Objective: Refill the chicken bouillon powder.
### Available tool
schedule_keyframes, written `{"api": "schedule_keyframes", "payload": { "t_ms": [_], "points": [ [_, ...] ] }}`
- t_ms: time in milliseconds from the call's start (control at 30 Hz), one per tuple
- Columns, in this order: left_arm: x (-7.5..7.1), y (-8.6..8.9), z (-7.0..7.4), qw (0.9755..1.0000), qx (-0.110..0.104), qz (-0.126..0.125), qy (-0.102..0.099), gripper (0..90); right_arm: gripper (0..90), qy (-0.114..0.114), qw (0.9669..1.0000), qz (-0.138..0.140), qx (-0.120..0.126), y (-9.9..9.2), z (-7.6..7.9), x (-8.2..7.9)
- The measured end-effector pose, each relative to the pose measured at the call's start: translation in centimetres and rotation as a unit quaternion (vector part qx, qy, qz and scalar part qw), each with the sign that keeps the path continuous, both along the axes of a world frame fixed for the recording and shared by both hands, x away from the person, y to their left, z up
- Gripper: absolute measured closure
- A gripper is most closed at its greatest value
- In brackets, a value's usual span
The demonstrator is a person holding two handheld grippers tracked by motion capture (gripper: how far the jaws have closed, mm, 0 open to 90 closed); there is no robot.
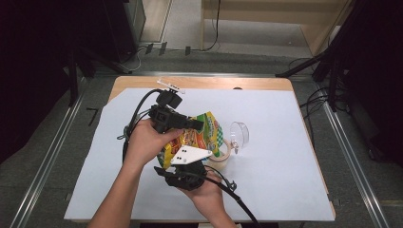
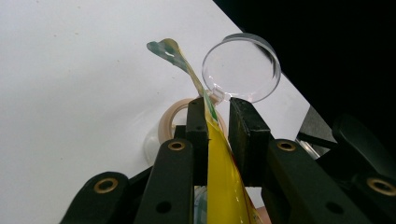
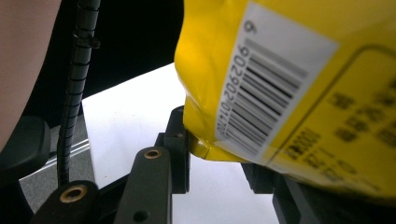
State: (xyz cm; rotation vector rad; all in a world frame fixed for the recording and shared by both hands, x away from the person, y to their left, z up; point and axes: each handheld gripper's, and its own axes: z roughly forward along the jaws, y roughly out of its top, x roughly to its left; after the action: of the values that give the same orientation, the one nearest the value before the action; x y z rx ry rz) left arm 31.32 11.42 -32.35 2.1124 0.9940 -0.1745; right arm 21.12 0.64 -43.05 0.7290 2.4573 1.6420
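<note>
right gripper [image 1: 199,159] under snack bag [image 1: 199,135] | left gripper [image 1: 202,124] pinches top edge

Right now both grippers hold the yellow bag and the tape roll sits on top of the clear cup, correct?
Not quite. In the high view the tape roll lies on the table beside the clear cup, not on it. Both the left gripper and right gripper do hold the bag.

A roll of beige tape [image 1: 222,157] lies flat on the white sheet [image 1: 285,142] covering the wooden table [image 1: 209,83], just beside a clear round plastic lid [image 1: 241,133] standing on edge, with black cables [image 1: 313,102] trailing over the grey floor [image 1: 57,142] around the table.
</note>
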Motion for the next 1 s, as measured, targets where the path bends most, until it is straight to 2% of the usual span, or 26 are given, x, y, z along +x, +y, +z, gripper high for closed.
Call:
{"api": "schedule_keyframes", "payload": {
  "t_ms": [133, 267, 1000],
  "points": [
    [-0.02, -0.05, 0.01, 1.0, 0.001, 0.0, 0.0, 78.4, 68.3, 0.003, 1.0, -0.001, 0.001, 0.0, -0.01, -0.03],
    [0.0, 0.02, 0.04, 1.0, -0.006, 0.001, 0.002, 78.4, 68.3, -0.003, 1.0, -0.002, 0.0, -0.05, 0.1, -0.08],
    [0.17, -0.24, -0.02, 1.0, -0.001, -0.002, 0.003, 78.3, 68.3, -0.001, 1.0, -0.006, 0.002, -0.09, 0.15, -0.16]
  ]
}}
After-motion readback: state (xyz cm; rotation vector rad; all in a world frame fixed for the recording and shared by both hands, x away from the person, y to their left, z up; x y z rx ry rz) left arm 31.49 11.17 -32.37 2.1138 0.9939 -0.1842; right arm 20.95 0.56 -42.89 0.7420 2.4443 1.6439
